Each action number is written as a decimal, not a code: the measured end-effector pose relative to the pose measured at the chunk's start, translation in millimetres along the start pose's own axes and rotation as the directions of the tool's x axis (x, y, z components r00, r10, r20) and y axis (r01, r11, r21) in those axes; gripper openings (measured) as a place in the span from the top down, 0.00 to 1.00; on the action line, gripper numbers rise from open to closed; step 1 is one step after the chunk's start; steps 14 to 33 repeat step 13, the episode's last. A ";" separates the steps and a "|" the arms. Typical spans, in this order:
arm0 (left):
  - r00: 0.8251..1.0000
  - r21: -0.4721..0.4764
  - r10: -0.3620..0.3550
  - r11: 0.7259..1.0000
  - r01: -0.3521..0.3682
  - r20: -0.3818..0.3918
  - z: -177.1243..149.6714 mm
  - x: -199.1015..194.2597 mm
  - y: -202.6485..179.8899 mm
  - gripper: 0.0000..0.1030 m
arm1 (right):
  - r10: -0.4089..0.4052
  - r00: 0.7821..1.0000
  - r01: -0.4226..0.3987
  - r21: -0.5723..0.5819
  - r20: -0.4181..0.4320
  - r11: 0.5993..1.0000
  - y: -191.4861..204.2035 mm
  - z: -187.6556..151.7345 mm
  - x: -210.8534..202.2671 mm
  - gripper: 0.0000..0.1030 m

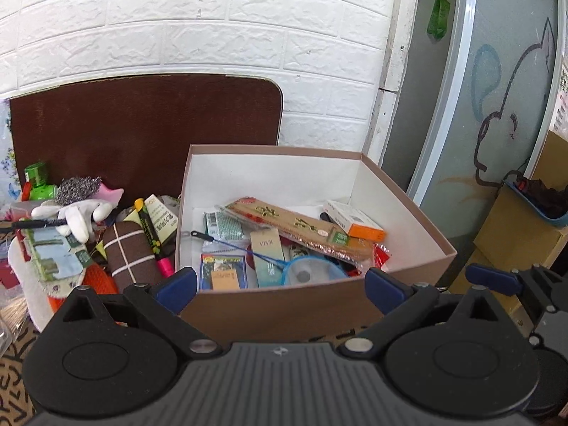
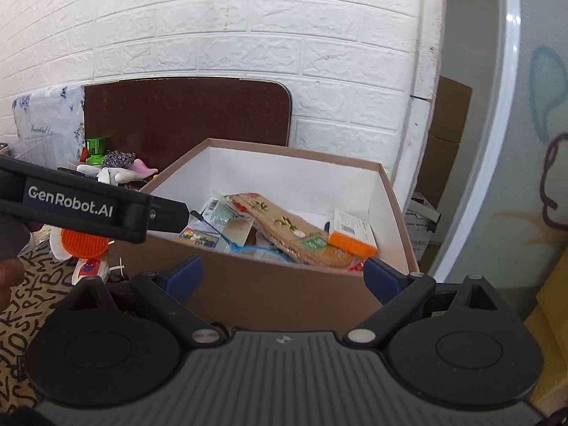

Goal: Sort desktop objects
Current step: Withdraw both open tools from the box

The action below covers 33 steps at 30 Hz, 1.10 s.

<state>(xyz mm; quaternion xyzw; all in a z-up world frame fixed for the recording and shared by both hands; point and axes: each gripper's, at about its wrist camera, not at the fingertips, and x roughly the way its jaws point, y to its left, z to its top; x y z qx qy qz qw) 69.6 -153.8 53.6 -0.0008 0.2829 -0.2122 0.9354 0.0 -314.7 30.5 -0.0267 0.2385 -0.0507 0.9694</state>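
A brown cardboard box [image 1: 277, 149] with white inner walls holds several items. Among them are a long tan packet [image 1: 301, 227], an orange-and-white carton [image 1: 355, 220], a VIVX box [image 1: 267, 259] and a blue net swatter [image 1: 306, 270]. My left gripper [image 1: 280, 291] hangs open just before the box's near wall, with nothing between its blue pads. My right gripper [image 2: 284, 277] is also open and empty at the near wall of the box [image 2: 377, 191]. A black finger [image 2: 167, 216] of the left gripper crosses the right wrist view. Loose items lie left of the box: a white glove [image 1: 78, 217], a brown checked pouch [image 1: 129, 255] and a green bottle [image 1: 37, 181].
A dark brown board [image 1: 142, 124] leans on the white brick wall behind the pile. A glass door [image 1: 497, 88] with a drawing stands at the right, with cardboard cartons [image 1: 514, 238] below it. The tablecloth [image 2: 21, 301] has a letter pattern. A person's hand [image 2: 9, 269] shows at the left edge.
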 end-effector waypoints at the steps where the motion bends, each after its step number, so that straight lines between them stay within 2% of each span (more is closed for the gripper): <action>1: 1.000 -0.002 0.003 1.000 -0.003 -0.003 -3.4 -2.1 -0.6 0.00 | -0.015 1.000 0.015 0.008 -0.001 1.000 1.5 -5.1 -3.8 0.08; 8: 1.000 -0.010 -0.001 1.000 0.001 -0.031 -28.0 -11.5 -3.3 0.00 | -0.060 0.997 0.063 0.058 -0.048 0.996 9.1 -32.7 -14.9 0.08; 13: 0.999 -0.024 -0.039 0.999 0.038 -0.029 -40.6 -24.0 -3.7 0.00 | -0.080 0.993 0.086 0.070 -0.086 0.994 17.7 -44.0 -16.8 0.08; 33: 0.999 -0.024 -0.039 0.999 0.038 -0.029 -40.6 -24.0 -3.7 0.00 | -0.080 0.993 0.086 0.070 -0.086 0.994 17.7 -44.0 -16.8 0.08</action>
